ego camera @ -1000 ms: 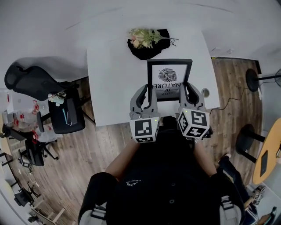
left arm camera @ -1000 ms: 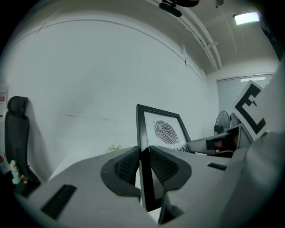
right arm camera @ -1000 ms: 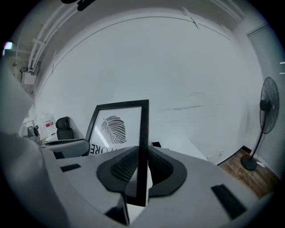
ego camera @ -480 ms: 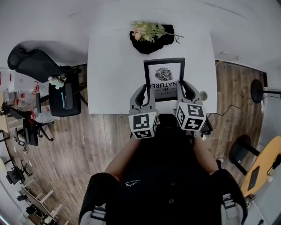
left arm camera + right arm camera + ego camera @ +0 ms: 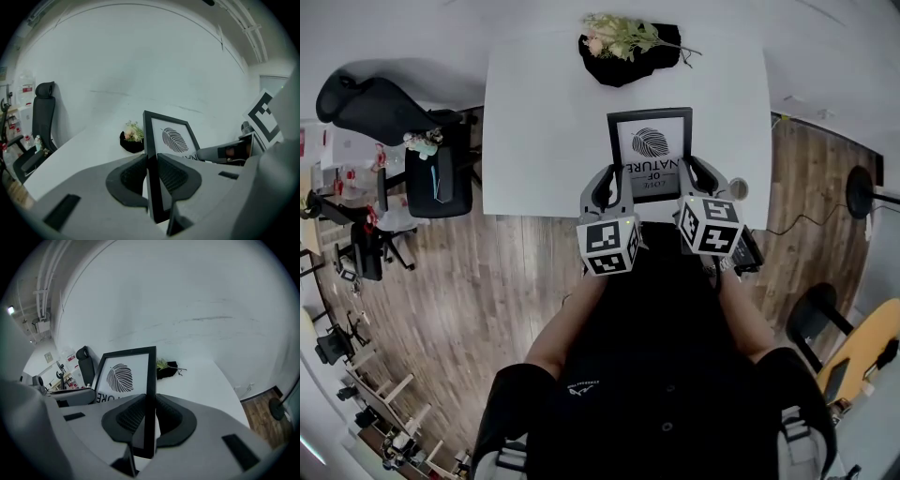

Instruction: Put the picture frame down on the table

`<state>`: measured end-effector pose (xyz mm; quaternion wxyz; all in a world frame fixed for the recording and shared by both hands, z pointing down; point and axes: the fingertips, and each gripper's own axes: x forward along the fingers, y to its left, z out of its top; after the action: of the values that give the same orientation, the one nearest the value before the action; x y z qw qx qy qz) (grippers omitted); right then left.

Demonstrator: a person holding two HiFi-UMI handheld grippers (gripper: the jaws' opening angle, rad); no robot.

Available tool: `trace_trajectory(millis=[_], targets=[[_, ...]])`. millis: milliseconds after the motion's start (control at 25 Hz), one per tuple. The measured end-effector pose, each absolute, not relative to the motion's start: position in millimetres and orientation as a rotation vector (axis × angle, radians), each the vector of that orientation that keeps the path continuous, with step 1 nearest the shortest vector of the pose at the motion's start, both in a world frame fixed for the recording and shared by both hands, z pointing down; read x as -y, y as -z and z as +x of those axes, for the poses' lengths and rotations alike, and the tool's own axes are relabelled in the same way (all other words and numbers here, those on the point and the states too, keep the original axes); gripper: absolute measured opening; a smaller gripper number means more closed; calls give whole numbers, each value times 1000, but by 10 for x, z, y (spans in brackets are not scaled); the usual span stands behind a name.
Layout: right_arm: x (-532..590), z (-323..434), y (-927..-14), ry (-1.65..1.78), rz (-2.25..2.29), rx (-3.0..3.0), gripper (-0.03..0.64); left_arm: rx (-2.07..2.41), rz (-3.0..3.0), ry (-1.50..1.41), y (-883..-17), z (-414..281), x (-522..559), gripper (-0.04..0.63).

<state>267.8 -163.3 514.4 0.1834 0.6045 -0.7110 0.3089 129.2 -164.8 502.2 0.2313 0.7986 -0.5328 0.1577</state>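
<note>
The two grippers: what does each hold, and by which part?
Both hold the picture frame: the left gripper clamps its left side border, the right gripper its right side border.

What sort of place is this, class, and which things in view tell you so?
Probably an office or shared workroom: a large white table stands against a plain wall, a black office chair on a wheeled base sits beside it, and the wooden floor runs on towards more chairs.

The picture frame (image 5: 650, 150) stands over the near half of the tabletop (image 5: 544, 122), with the left claw (image 5: 612, 181) clamping its left side and the right claw (image 5: 699, 175) its right. Flowers (image 5: 623, 37) lie behind it at the far edge. A chair (image 5: 384, 108) sits left of the tabletop.
</note>
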Motion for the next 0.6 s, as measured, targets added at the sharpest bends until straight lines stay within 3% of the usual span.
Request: trace_trajectory(millis=[600], targets=[[1677, 2685, -5825, -1013, 1564, 1908, 66, 1406, 2051, -537, -5727, 1297, 1692, 74]])
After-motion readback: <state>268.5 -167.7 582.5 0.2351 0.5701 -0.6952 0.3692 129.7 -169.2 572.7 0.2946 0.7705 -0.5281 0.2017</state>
